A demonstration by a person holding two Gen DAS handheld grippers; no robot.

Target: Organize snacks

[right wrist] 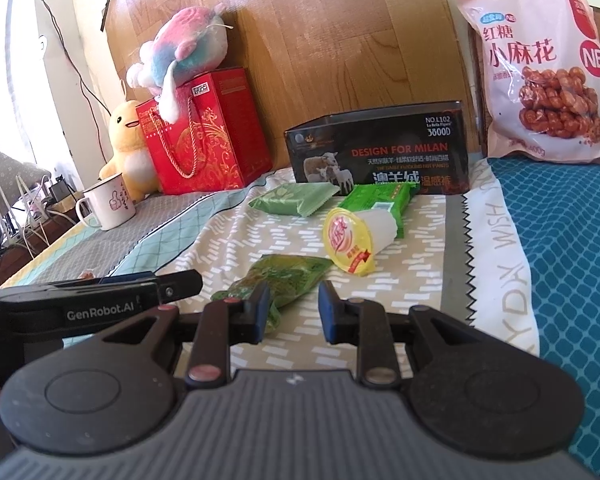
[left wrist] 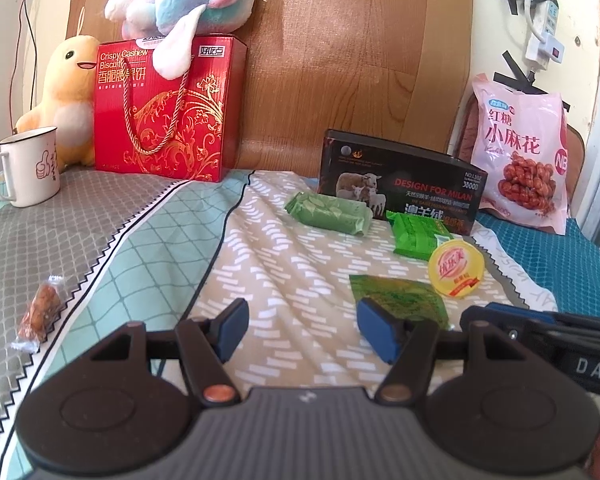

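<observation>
Both grippers hang low over the bed (left wrist: 300,240) with nothing in them: the left gripper (left wrist: 300,330) has its fingers spread wide, the right gripper (right wrist: 293,311) has its fingers parted more narrowly.

Nearest is the dark green pouch (right wrist: 288,280), lying flat just ahead of the right gripper's left finger and partly behind it. It looks light, soft and crinkly — likely to slide on the cloth, so I would pinch it across a sealed edge or the thin middle rather than push at it.

Just beyond the right fingers, slightly to their right, the jelly cup (right wrist: 356,240) lies on its side, yellow foil lid toward the camera. It is probably stiff-walled but apt to roll, and the lid is fragile — best gripped across the white body.

Farther ahead lie a pale green packet (right wrist: 296,200) and a bright green packet (right wrist: 376,200), both in front of the black tin (right wrist: 380,152). Far left of the left fingers sits a small wrapped snack (left wrist: 40,312).
</observation>
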